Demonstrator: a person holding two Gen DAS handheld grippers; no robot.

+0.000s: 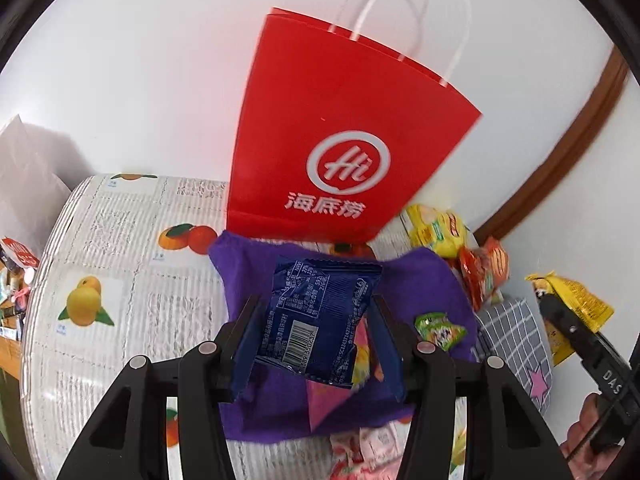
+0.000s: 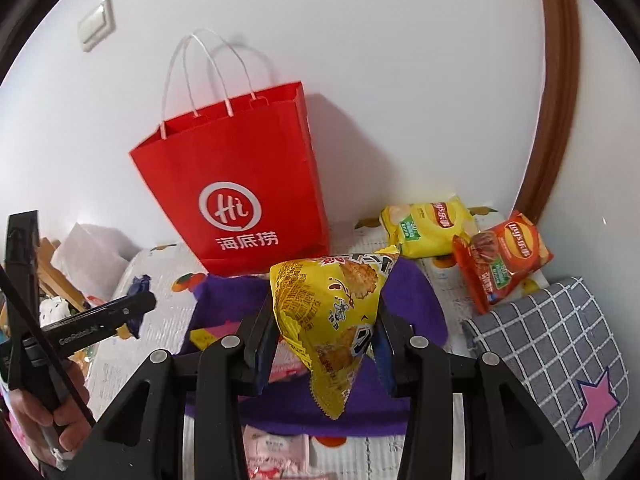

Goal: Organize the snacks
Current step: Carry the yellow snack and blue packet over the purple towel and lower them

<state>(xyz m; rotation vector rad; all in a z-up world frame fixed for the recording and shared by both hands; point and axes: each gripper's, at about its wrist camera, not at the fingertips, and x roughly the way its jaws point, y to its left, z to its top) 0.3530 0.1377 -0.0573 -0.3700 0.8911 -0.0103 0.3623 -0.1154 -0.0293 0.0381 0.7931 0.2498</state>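
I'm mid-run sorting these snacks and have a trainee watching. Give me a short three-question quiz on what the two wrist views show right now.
1. True or false: the left gripper has its jaws closed on a dark blue snack packet.
2. What does the right gripper hold? A) an orange crisp bag B) a yellow snack bag C) a purple cloth
3. Fill in: the red paper bag stands upright against the white ____.

Key:
1. True.
2. B, the yellow snack bag; the orange crisp bag lies on the table and the purple cloth is spread beneath.
3. Wall.
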